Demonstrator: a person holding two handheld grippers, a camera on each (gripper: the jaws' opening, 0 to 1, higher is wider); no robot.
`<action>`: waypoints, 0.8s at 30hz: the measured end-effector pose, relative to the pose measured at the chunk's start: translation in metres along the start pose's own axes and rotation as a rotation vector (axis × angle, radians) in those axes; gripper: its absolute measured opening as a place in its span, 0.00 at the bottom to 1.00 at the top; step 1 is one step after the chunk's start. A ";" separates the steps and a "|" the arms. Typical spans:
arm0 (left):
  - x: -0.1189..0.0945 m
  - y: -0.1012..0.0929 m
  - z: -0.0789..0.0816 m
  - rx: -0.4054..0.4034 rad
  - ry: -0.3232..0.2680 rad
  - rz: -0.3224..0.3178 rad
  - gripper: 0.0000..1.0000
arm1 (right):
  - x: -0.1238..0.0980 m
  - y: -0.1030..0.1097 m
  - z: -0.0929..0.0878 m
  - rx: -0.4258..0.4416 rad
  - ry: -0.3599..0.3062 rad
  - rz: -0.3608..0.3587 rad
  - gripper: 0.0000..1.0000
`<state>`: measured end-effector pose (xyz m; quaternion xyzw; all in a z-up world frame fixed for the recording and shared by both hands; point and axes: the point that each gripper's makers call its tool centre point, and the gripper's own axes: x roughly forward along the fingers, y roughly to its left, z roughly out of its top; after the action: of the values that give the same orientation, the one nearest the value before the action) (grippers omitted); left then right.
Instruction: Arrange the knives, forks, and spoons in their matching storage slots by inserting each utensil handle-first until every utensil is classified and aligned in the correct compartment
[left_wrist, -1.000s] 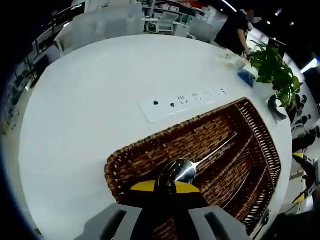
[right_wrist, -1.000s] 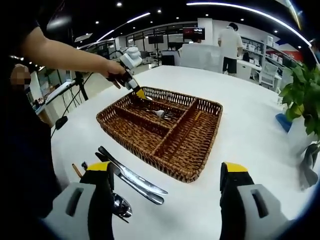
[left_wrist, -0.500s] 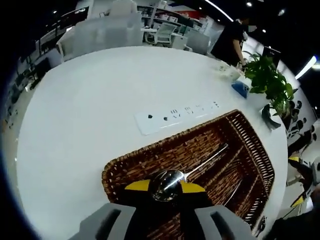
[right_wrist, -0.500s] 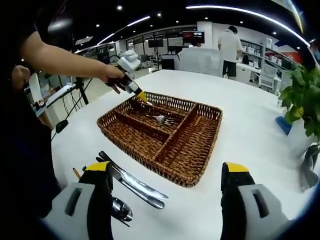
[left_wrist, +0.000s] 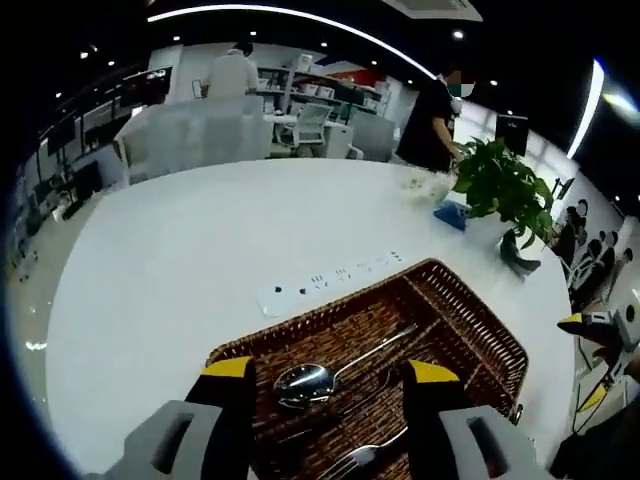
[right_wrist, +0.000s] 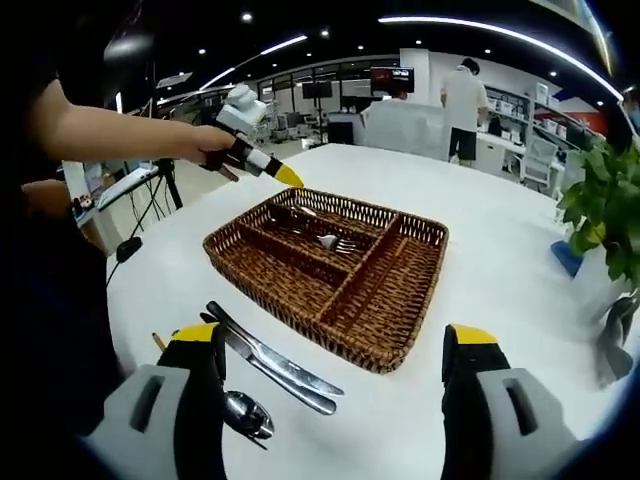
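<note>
Both tongs, left (left_wrist: 325, 375) and right (right_wrist: 330, 345), stand open and empty. Two polished steel knives (right_wrist: 275, 362) lie on the white table (right_wrist: 500, 300) beside the brown wicker tray (right_wrist: 335, 265); likely stiff, slippery, best pinched mid-handle.

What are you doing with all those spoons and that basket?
A person is sorting cutlery into a wicker tray on a white table. The left gripper hangs open above a spoon lying in one slot. A fork lies in another. Two knives and another spoon wait on the table by the open right gripper.
</note>
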<state>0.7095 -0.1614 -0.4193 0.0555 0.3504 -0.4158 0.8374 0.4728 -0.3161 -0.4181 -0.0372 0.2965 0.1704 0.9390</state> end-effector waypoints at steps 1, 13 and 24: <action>-0.004 -0.003 0.000 0.006 -0.016 0.001 0.67 | -0.001 0.001 0.000 -0.002 -0.001 0.000 0.92; -0.058 -0.045 -0.035 0.025 -0.095 0.018 0.82 | -0.009 0.007 0.002 -0.020 -0.023 0.011 0.92; -0.092 -0.070 -0.070 -0.016 -0.146 0.016 0.92 | -0.010 0.017 0.002 -0.015 -0.021 0.028 0.96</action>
<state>0.5823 -0.1196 -0.3990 0.0212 0.2914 -0.4094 0.8643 0.4607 -0.3029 -0.4102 -0.0384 0.2860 0.1861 0.9392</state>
